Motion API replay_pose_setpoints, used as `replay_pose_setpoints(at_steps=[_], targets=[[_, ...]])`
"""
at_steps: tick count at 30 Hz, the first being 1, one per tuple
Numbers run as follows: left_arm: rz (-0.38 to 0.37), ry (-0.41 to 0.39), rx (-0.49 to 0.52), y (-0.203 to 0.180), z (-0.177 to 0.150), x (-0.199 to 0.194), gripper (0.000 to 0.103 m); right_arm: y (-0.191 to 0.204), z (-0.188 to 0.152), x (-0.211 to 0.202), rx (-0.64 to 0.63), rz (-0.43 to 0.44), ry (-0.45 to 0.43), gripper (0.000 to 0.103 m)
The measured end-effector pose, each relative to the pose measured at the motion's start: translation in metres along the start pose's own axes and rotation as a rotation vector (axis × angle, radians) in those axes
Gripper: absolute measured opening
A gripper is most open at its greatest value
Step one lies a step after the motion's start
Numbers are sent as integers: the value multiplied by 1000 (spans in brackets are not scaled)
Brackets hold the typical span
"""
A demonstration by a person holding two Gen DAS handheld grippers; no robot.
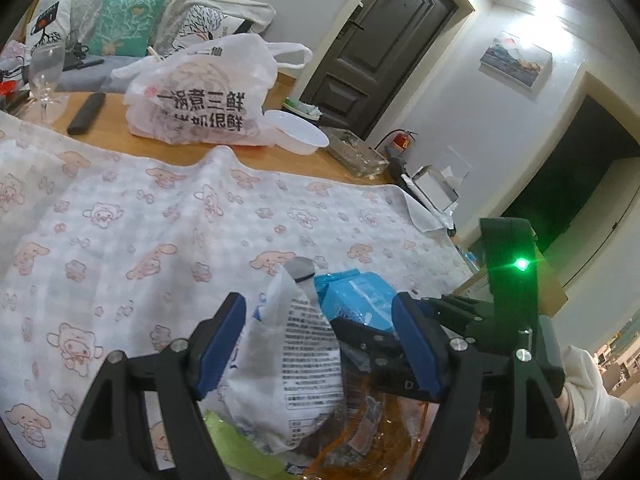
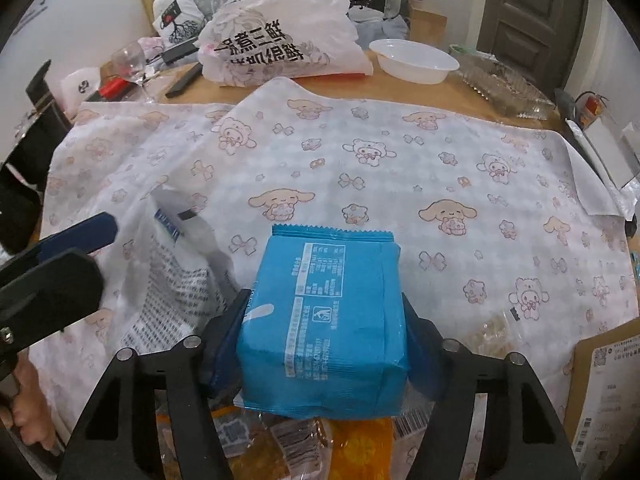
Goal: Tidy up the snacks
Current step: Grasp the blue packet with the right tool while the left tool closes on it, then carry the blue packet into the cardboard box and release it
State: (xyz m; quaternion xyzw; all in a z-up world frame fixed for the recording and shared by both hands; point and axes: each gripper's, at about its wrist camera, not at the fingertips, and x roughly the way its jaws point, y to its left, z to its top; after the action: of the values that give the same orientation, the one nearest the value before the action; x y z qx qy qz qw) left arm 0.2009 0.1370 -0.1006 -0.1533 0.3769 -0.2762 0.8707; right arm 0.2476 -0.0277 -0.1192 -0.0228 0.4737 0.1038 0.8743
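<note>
2 grippers work over the cartoon-print cloth [image 2: 360, 168]. The right gripper [image 2: 324, 344] is clamped on a blue packet [image 2: 324, 320], lifted just above the orange wrappers [image 2: 352, 448] at 6 o'clock. At the packet's 9 o'clock stands a white bag [image 1: 296, 364] between the spread fingers of the left gripper [image 1: 320, 340], neither pad pressing it. A plastic shopping bag [image 2: 280, 40] and white bowl [image 2: 416, 60] sit at 12 o'clock.

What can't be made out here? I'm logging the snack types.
- Blue packet, right wrist view: print blurred; sides covered by the right claw.
- White bag, left wrist view: text too small.
- Orange packets, right wrist view: cut off by bottom edge, under the blue packet.
</note>
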Motion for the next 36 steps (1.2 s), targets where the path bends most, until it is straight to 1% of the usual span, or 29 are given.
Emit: replay_pose_setpoints(at_steps=[6, 9, 11, 15, 17, 19, 22, 24, 29, 32, 36], targets=[[-26, -13, -5, -13, 1, -8, 72, -2, -11, -23, 13, 27, -44, 62], [-67, -13, -2, -25, 1, -12, 72, 0, -18, -44, 5, 47, -91, 62], [-114, -7, -22, -35, 1, -15, 72, 2, -24, -61, -5, 66, -132, 62], [-155, 5, -21, -62, -1, -22, 70, 5, -37, -101, -22, 111, -229, 62], [-192, 11, -28, -77, -2, -24, 67, 5, -42, -123, -38, 125, -292, 62], [-254, 9, -54, -88, -2, -30, 62, 2, -49, -146, -49, 132, -357, 62], [-285, -1, -54, -112, 0, -39, 57, -9, -60, -174, -53, 154, -432, 62], [-286, -3, -27, -135, 1, -43, 56, -20, -69, -190, -46, 164, -473, 62], [-244, -5, 61, -200, 2, -38, 52, -60, -90, -221, -17, 165, -545, 62], [-222, 9, 131, -244, 3, -25, 51, -93, -102, -237, 8, 156, -575, 62], [-198, 51, 222, -299, 4, 3, 50, -142, -119, -251, 47, 109, -590, 62]])
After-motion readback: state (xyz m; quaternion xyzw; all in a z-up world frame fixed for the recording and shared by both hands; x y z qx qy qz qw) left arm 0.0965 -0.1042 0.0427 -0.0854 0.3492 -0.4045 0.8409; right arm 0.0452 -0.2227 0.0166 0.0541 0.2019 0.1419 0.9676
